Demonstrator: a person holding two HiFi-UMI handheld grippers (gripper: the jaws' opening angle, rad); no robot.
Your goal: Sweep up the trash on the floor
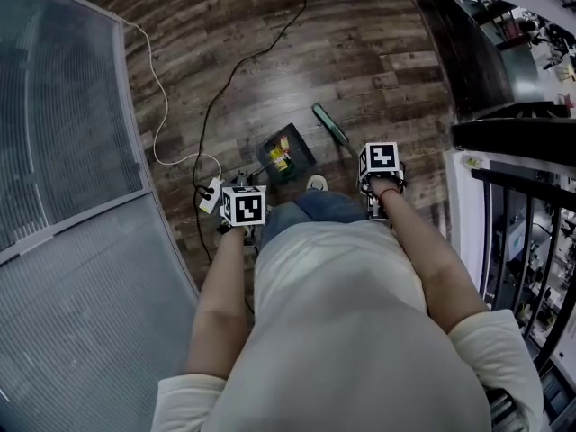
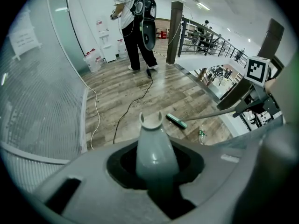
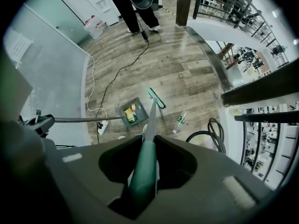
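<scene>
Left tool [image 2: 154, 183]: jaws clamped on the grey dustpan handle [image 2: 150, 148], which stands up through the opening with its clip end on top. Right tool [image 3: 141, 178]: jaws clamped on the green grip of the broom handle [image 3: 150, 118]. Both grips look firm and centred.

From the right tool, the shaft runs down to the green broom head [image 1: 329, 122], which is on the wood floor. The dustpan [image 1: 298, 143] sits near it to the left, with yellow and red wrappers [image 1: 280, 157] already inside.

Loose trash we can see: one plastic bottle [image 3: 181, 122] lying on the floor near the broom head. It is on our side of the head and apart from the pan.

We judge the step in hand to be getting that bottle into the pan.
- Set the bristles behind the bottle, on the side away from the pan.
- Use short, low strokes, because a bottle will likely roll off line.
- Keep the pan lip flat on the boards, mouth toward the bottle.

The power strip [image 1: 210, 193] and black cable [image 1: 225, 88] lie just left of the pan, so we should not push the pan into them.
</scene>
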